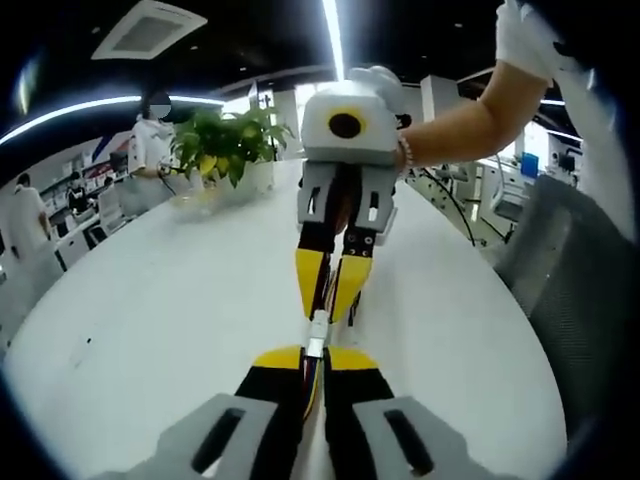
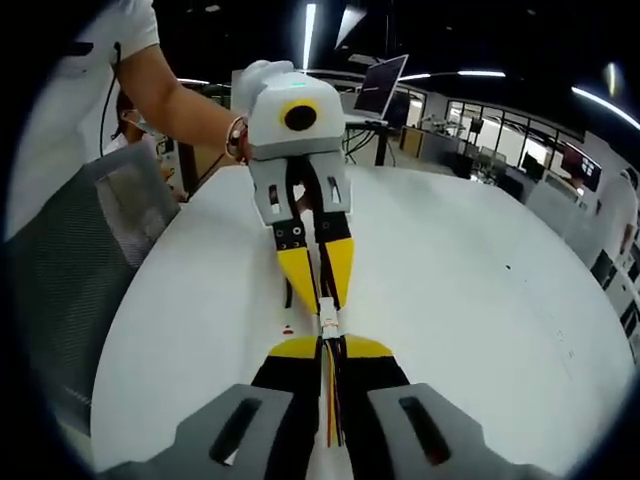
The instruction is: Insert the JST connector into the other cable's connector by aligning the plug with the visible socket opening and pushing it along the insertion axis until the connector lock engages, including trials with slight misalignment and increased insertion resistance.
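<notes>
Wires run up out of the left claw (image 1: pixel 308 362), red, yellow and black, pinched tight between its yellow-tipped black jaws, and they end in a small white plug (image 1: pixel 317 327) just past the tips. Same deal in the right gripper view: the right claw (image 2: pixel 332 350) is clamped on its own wire bundle (image 2: pixel 331 400), with the white connector (image 2: pixel 329 322) poking out front.

Both connectors meet nose to nose between the two claws, held above the middle of the white bench (image 1: pixel 150 320). They look touching or partly mated; too small to tell whether the lock has caught.

My take on doing this step well: keep both claws on one straight line, push slowly along that axis, and if it binds, back off a touch and re-square rather than forcing it. Those thin wires will buckle if the grip sits too far back.

Connector housings look like hard, boxy plastic; bench top is smooth and matte with a rounded edge. Further out there's a leafy plant (image 1: pixel 225 140) in a white pot near the far edge, and a grey mesh chair (image 2: pixel 70 260) beside the bench.
</notes>
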`<move>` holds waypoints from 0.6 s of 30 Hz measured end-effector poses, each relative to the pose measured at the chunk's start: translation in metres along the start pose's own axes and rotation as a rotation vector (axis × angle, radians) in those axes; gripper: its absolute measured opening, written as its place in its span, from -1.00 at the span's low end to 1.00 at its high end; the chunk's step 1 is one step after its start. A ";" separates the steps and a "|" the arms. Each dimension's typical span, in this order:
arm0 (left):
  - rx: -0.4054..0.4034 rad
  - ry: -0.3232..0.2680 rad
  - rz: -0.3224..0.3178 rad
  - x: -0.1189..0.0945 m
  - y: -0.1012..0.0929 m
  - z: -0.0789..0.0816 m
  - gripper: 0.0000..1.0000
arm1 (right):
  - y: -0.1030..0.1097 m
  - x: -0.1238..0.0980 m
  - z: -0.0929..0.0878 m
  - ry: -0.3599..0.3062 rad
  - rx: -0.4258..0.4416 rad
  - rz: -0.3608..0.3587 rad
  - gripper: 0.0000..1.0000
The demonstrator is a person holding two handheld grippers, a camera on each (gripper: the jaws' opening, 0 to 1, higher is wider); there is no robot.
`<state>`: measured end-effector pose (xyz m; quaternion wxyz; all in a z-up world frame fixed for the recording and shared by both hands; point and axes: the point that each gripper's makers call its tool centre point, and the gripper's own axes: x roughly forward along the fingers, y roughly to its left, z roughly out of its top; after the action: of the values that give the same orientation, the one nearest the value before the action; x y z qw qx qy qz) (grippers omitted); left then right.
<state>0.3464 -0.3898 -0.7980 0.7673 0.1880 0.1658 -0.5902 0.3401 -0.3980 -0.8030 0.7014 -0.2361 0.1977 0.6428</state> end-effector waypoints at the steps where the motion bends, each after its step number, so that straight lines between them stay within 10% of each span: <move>1: -0.004 0.000 0.001 0.000 0.001 0.000 -1.00 | -0.001 0.000 0.000 0.000 0.003 0.000 -0.96; 18: 0.004 0.003 0.009 0.002 0.000 0.000 -1.00 | -0.002 0.005 -0.001 0.006 0.015 -0.004 -0.94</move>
<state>0.3466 -0.3915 -0.7988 0.7693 0.1912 0.1652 -0.5868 0.3425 -0.3950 -0.8069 0.7038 -0.2333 0.2039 0.6392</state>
